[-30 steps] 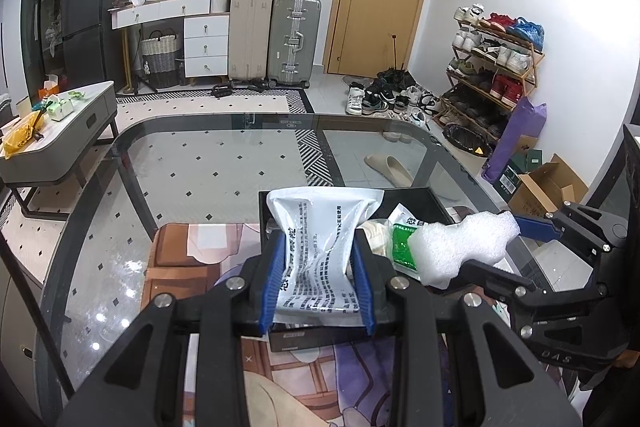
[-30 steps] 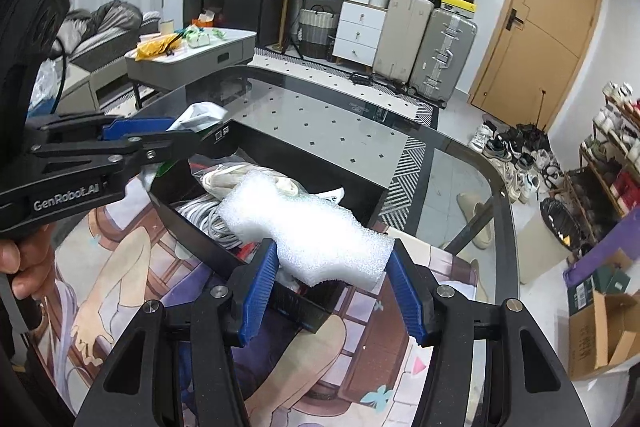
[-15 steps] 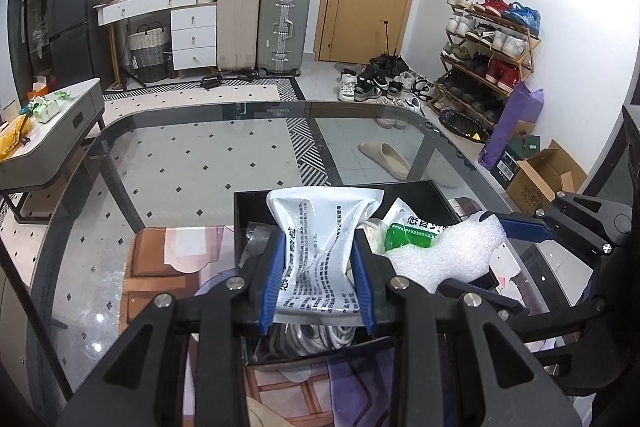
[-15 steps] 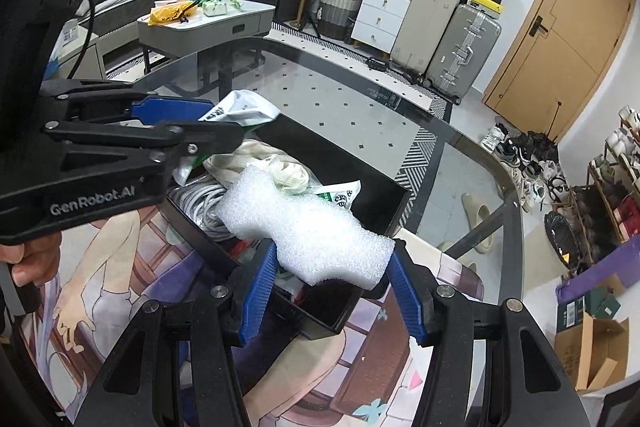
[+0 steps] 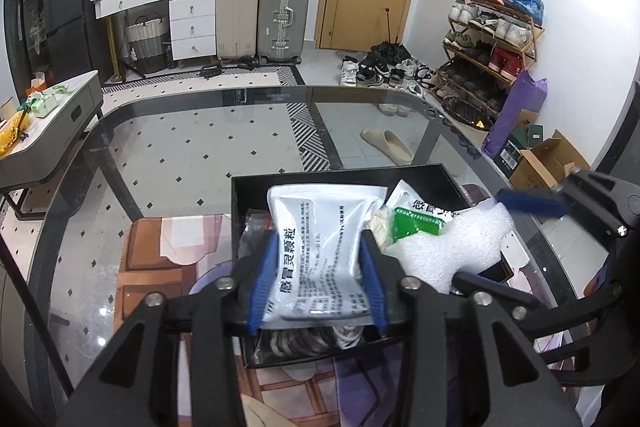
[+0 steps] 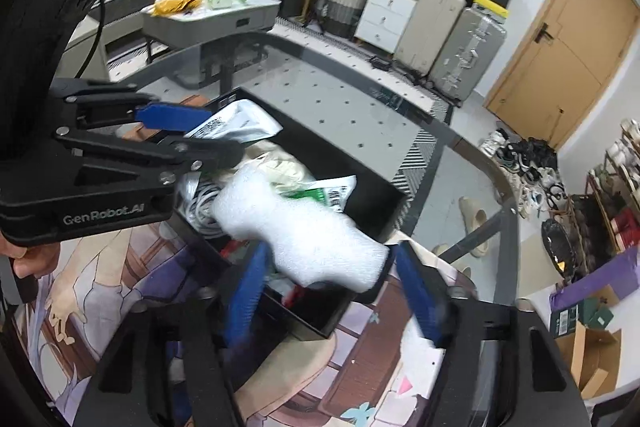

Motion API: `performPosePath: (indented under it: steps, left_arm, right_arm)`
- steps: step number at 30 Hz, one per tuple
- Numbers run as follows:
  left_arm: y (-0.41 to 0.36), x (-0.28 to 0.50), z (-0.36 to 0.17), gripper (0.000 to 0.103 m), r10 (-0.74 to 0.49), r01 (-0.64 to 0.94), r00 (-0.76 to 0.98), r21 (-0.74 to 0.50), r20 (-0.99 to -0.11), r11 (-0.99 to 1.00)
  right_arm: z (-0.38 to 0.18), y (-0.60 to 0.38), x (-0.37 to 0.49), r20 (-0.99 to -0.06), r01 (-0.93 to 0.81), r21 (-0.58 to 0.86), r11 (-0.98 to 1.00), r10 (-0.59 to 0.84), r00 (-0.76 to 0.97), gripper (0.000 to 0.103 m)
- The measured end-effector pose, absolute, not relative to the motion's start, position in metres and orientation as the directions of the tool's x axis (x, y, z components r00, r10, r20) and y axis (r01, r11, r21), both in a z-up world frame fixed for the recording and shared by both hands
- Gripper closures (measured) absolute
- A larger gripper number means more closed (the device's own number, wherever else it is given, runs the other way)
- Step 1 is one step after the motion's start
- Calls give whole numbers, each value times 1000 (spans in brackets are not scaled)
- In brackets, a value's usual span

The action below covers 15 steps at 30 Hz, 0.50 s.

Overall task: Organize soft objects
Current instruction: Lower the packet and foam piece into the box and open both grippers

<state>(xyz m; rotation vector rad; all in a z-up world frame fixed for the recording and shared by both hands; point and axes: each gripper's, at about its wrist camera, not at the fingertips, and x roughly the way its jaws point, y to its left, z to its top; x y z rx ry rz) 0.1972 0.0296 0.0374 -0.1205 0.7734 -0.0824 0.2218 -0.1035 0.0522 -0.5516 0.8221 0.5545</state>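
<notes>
My left gripper (image 5: 318, 281) is shut on a white printed pouch (image 5: 320, 247) and holds it over the black box (image 5: 304, 183). The box holds a green-and-white packet (image 5: 416, 221), a cream cloth (image 6: 280, 163) and a white cable coil (image 6: 202, 205). My right gripper (image 6: 326, 297) stands with its blue pads spread wider than the white foam piece (image 6: 304, 235), which hangs between them over the box's near corner. The foam also shows in the left wrist view (image 5: 452, 247). The left gripper shows at the left of the right wrist view (image 6: 192, 135).
The box sits on a printed mat (image 6: 132, 267) on a glass table (image 5: 192, 131). Beyond the table are a grey side table (image 6: 216, 15), suitcases (image 5: 280, 15), a shoe rack (image 5: 492, 39) and a cardboard box (image 5: 548, 163).
My right gripper's pads have spread apart from the foam, and the foam has tilted down toward the box. Both grippers have moved further over the box. The left gripper still holds the pouch.
</notes>
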Motion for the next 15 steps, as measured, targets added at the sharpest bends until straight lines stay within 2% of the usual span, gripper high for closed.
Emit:
performPosePath:
  steps: [1,2,5,7,9,12,15]
  left_arm:
    - [30,196,38,55,-115,29,712,-135,-693,990]
    - [30,195,39,49,-114,29,712,-133,-693,991]
    - [30,191,42,46,-113,31,715,-129,-690,991]
    - [29,187,45,37,-108,29,720,-126,-685,992]
    - [28,182,49,18,-103,23,729,-126,-676,992]
    - [28,174,54,6,-91,18,747,-116,-659,993]
    - [30,168,57,0,-63,-2,757,-100,-651,995]
  right_arm:
    - [54,-106,221,-788,-635,-235,736,238,568,17]
    - [55,-109,221,-785,-627,-231,744,239,572,17]
    - [56,-114,217,-784,-616,-221,756,238,574,16]
    - [57,-117,213,-780,-605,-226,763,230,582,14]
    - [58,-120,209,-773,-593,-217,775,234,589,12]
    - [64,-128,200,-744,-571,-180,801,269,612,5]
    - [71,-136,192,-703,-541,-153,827,294,648,2]
